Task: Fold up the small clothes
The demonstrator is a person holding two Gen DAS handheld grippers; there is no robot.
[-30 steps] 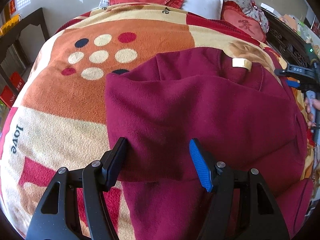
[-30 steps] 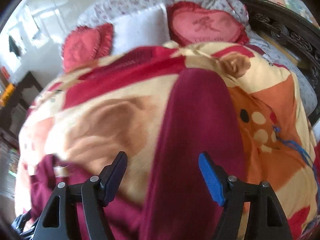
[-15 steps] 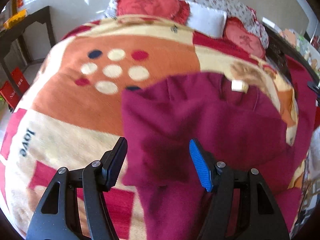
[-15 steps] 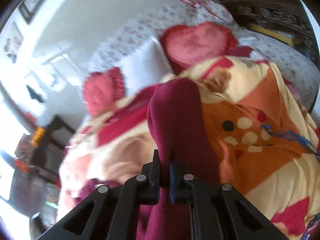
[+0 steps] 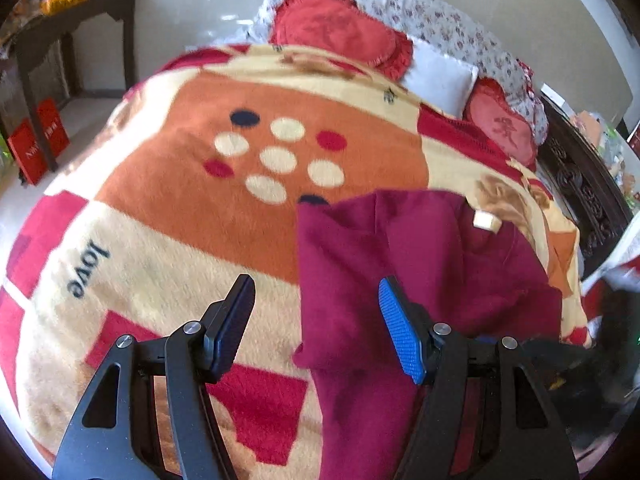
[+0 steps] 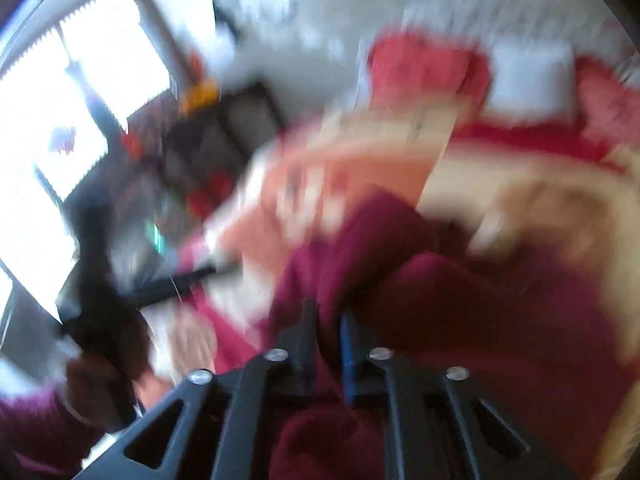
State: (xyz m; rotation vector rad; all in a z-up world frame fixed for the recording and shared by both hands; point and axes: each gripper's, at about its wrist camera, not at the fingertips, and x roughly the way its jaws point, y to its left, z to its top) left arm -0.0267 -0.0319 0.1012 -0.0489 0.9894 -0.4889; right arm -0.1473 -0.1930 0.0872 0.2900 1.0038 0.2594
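Observation:
A dark red fleece garment (image 5: 420, 264) lies partly folded on the patterned blanket (image 5: 168, 216), with a cream neck label (image 5: 486, 222) showing. My left gripper (image 5: 316, 320) is open and empty, above the garment's left edge. My right gripper (image 6: 326, 320) is shut on a fold of the same dark red garment (image 6: 460, 312) and holds it up over the bed. The right wrist view is heavily blurred.
Red heart cushions (image 5: 340, 32) and a white pillow (image 5: 440, 76) lie at the bed's head. A dark wooden table (image 5: 60, 40) stands on the left and a carved dark bed frame (image 5: 580, 184) on the right. The person's hand holding the left gripper (image 6: 104, 308) shows in the right wrist view.
My right gripper shut on the garment's sleeve, lifted it and swung it left. My left gripper drew back and left off the garment, staying open.

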